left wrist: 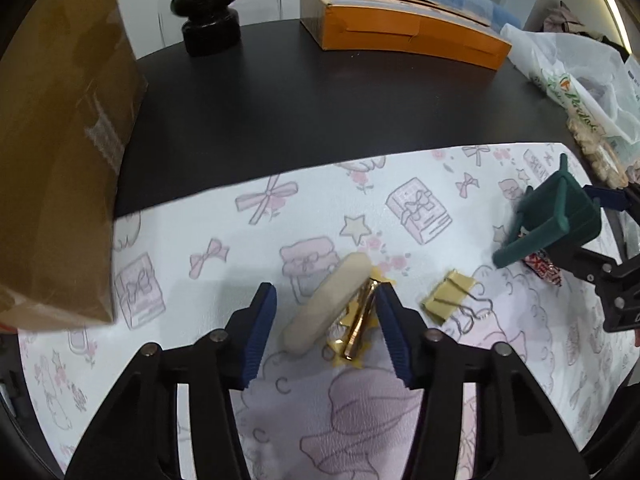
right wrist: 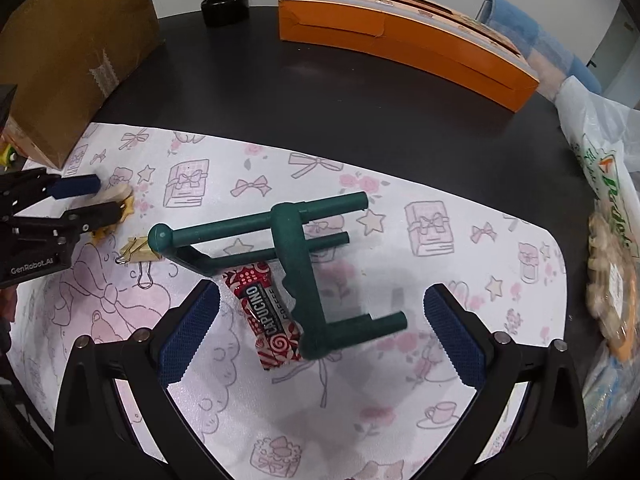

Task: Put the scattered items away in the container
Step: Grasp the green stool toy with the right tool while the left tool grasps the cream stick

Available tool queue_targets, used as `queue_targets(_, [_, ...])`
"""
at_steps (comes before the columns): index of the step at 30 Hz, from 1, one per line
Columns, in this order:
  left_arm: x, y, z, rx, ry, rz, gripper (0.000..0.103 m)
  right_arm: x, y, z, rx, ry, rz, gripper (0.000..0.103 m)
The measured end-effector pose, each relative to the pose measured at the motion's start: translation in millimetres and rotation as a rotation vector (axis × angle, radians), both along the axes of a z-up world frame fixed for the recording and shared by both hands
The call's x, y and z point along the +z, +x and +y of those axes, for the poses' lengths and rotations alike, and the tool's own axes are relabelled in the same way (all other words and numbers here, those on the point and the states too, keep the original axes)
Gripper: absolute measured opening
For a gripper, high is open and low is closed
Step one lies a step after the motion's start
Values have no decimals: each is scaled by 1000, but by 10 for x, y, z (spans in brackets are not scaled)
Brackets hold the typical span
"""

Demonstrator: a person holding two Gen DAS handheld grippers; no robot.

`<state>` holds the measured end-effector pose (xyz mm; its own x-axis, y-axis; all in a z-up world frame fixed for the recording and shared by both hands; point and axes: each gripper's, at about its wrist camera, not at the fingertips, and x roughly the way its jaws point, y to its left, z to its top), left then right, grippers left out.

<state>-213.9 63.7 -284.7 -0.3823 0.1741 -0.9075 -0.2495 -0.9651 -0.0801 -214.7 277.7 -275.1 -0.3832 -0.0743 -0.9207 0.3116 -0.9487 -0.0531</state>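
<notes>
1. Far left of the left tongs (left wrist: 326,330), a brown cardboard box (left wrist: 60,160) stands at the mat's left edge and fills that side; its top runs out of view, so what it holds cannot be told.
2. The left tongs stand at a middling spread, blue pads on either side of a cream oblong piece (left wrist: 328,300) and a gold hair clip (left wrist: 362,322) on a yellow star-edged backing. The right pad looks to touch the clip; the left pad stands apart from the cream piece.
3. Just right of those tongs lies a yellow binder clip (left wrist: 450,296), flat on the patterned mat (left wrist: 280,216).
4. Between the two tongs the mat is bare, and beyond it the black table (left wrist: 320,100) lies open up to an orange carton (left wrist: 404,28) at the far edge.
5. The right tongs (right wrist: 320,332) gape wide, holding nothing. Between and ahead of their pads a green pipe frame (right wrist: 296,260) lies over a red cappuccino sachet (right wrist: 268,320), hiding part of it.
6. Far right, a plastic bag (right wrist: 604,176) crowds the table's edge; its contents are blurred.
</notes>
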Motion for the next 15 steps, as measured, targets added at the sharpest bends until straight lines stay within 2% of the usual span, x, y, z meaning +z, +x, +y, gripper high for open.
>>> queue_targets(2, [18, -8, 41, -19, 15, -5, 41, -32, -6, -12, 20, -11, -11, 90])
queue_targets(4, [35, -5, 54, -24, 35, -13, 30, -61, -13, -15, 29, -22, -30, 63])
queue_targets(5, [47, 7, 51, -21, 38, -8, 30, -74, -16, -11, 28, -23, -37, 55])
queue_targets(6, [60, 19, 47, -19, 40, -4, 30, -85, -16, -6, 29, -39, -48, 32])
queue_targets(7, [72, 30, 44, -17, 43, 1, 29, -95, -15, -2, 30, -56, -58, 16])
queue_targets(9, [97, 54, 37, -12, 49, 10, 29, -62, 3, -11, 31, -62, -54, 12])
queue_targets(11, [122, 78, 30, -7, 55, 19, 26, -26, 21, -21, 32, -67, -48, 12])
queue_targets(12, [134, 89, 26, -5, 58, 24, 7, -8, 30, -26, 32, -69, -45, 11])
queue_targets(13, [147, 101, 23, -2, 61, 29, 0, 9, 39, -31, 33, -71, -42, 11])
queue_targets(15, [167, 120, 20, 0, 65, 33, 0, 45, 57, -41, 34, -76, -36, 11])
